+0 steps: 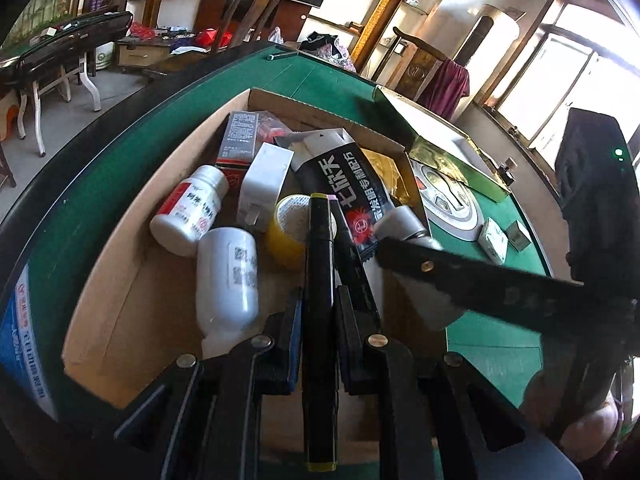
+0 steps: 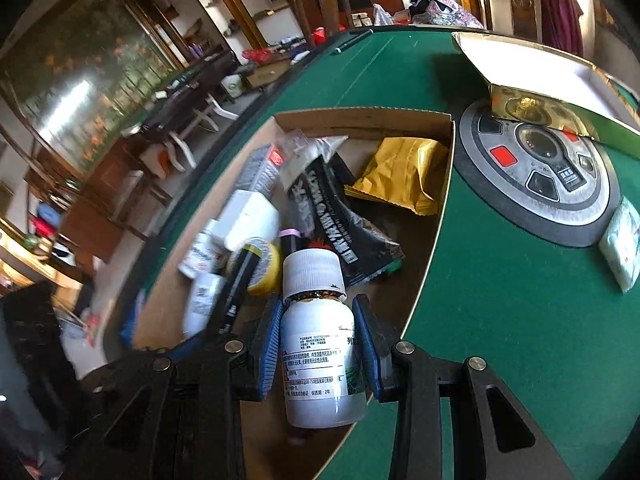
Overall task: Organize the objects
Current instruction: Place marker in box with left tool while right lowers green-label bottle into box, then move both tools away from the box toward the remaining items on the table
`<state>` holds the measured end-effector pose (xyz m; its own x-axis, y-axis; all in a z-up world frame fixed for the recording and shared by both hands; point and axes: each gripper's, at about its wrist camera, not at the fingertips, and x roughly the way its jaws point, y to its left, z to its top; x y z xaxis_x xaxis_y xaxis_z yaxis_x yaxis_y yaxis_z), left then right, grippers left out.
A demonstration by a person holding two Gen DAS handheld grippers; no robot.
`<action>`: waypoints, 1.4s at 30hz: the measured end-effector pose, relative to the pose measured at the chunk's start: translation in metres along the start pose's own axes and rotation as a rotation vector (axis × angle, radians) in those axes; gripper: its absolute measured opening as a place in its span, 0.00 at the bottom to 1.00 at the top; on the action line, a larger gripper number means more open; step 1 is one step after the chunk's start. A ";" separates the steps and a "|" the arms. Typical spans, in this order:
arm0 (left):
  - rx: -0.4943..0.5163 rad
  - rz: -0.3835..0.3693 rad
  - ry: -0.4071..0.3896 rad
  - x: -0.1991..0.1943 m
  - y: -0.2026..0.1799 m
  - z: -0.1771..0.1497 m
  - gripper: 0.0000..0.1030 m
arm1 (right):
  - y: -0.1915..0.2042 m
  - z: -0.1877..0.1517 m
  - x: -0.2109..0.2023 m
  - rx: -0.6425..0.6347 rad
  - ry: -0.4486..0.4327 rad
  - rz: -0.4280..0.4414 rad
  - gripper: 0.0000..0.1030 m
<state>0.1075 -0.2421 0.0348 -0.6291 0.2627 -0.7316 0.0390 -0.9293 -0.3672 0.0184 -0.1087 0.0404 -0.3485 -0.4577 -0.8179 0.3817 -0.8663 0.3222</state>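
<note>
Left gripper [image 1: 318, 320]: pads clamped on a black marker [image 1: 319, 280], yellow-tipped at both ends, held lengthwise over the near part of the box [image 1: 120, 280].

Right gripper [image 2: 318, 340]: blue pads [image 2: 269, 344] closed against the sides of a white bottle [image 2: 320, 340] with a ribbed white cap and printed label, held above the box's near right corner. In the left view the right gripper's black arm [image 1: 480, 284] crossed over the box's right wall, hiding part of that bottle.

Box: open brown cardboard, on the green table [image 2: 500, 300] near its left edge.

Contents, near to far:
- plain white bottle [image 1: 228, 280], lying on its side, left of the marker;
- red-labelled white bottle [image 1: 188, 210], also lying;
- yellow tape roll [image 1: 288, 228], touching the marker's far end;
- white adapter [image 1: 264, 184];
- black sachet with white characters [image 1: 340, 192], tilted over the heap;
- grey-and-red carton [image 1: 236, 140], by the far wall;
- yellow pouch [image 2: 404, 176], in the far right corner.

On the table beyond the box: round silver control panel [image 2: 536, 172] at the centre; small white packet [image 2: 624, 244] just beside its right rim; gold box [image 2: 560, 92] with open white-lined lid, its near edge overlapping the panel; dark pen [image 2: 354, 40] at the far edge.
</note>
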 end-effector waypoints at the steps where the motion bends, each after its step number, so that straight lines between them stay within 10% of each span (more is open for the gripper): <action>1: -0.001 0.004 0.002 0.003 -0.001 0.001 0.14 | -0.003 0.000 0.003 -0.001 0.004 -0.008 0.38; 13: -0.002 0.008 0.016 0.000 0.004 -0.007 0.17 | 0.002 0.003 0.012 -0.047 -0.003 -0.076 0.37; 19: 0.012 0.016 -0.001 -0.016 0.003 -0.011 0.68 | 0.008 0.002 0.005 -0.070 -0.030 -0.108 0.47; 25: 0.049 0.065 -0.064 -0.036 -0.002 -0.010 0.84 | 0.015 -0.006 -0.027 -0.116 -0.151 -0.197 0.78; 42: 0.011 0.160 -0.185 -0.064 -0.002 -0.008 0.88 | 0.014 -0.023 -0.071 -0.179 -0.325 -0.360 0.96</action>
<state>0.1543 -0.2547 0.0782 -0.7469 0.0611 -0.6621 0.1418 -0.9582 -0.2484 0.0680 -0.0838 0.0916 -0.7218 -0.1997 -0.6626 0.3193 -0.9456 -0.0629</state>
